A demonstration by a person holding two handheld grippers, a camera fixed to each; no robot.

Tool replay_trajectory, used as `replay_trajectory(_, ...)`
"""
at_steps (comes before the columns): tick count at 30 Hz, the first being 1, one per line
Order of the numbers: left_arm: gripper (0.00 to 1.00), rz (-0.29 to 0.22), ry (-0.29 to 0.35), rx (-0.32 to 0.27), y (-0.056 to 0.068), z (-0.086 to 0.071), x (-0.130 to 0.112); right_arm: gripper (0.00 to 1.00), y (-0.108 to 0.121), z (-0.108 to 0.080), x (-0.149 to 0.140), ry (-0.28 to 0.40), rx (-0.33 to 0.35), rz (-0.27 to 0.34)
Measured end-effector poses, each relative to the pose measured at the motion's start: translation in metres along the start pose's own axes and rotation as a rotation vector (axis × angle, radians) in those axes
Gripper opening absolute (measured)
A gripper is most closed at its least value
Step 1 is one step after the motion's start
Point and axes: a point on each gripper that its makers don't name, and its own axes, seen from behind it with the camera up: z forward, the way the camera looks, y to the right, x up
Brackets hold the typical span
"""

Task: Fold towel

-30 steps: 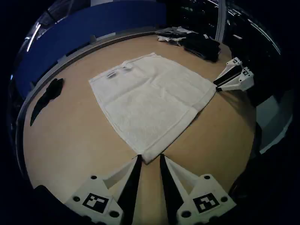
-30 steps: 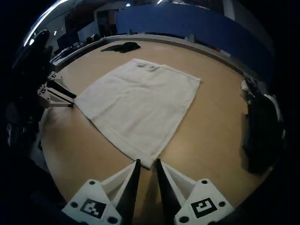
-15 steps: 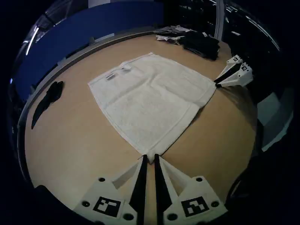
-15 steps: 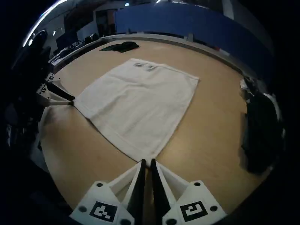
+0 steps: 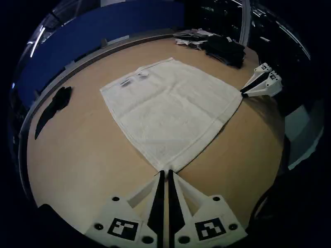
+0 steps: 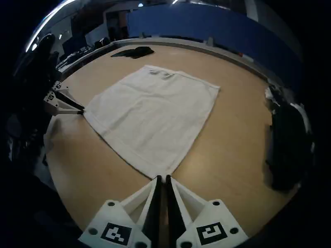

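- Two-corner pinch stage of the fold, judging by how things lie; no layer turned over yet.
- Left gripper view, far left of frame: black cloth (image 5: 53, 108) on bare table (image 5: 82, 165), well apart from the work.
- Centre of frame: towel (image 5: 171, 107) spread flat in a single layer, tags (image 5: 142, 74) near its upper-left edge.
- Bottom centre: left gripper (image 5: 164, 172) clamped on the nearest towel corner, jaws all but touching, hem nipped between.
- Right of frame: right gripper (image 5: 243, 94) at the towel's right-hand corner; above it, upper right, dark clothes pile (image 5: 223, 47).
- Right gripper view, left of frame: left gripper (image 6: 81, 111) again, tips at the towel's left corner.
- Centre: towel (image 6: 153, 111) flat on table (image 6: 231, 136), far edge toward the blue partition (image 6: 215, 25).
- Bottom centre: right gripper (image 6: 161, 177) closed on its own corner, fabric caught between the jaws.
- Right of frame: dark clothes pile (image 6: 289, 144), clear of the towel.
- Next, probably: lift both corners together, carry them level across to the tagged edge, set down aligned. An uneven lift would likely skew the fold or tug a corner free.
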Motion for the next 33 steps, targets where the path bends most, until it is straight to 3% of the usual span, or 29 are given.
replay_trajectory(16,0.05,-0.043,0.018,0.004,-0.003,-0.012,0.016,0.08,0.001,-0.013,0.015,0.024,-0.001,0.011)
replay_trajectory(33,0.05,-0.135,0.053,0.014,-0.006,-0.058,0.042,0.08,-0.002,-0.059,0.049,0.083,-0.006,0.025)
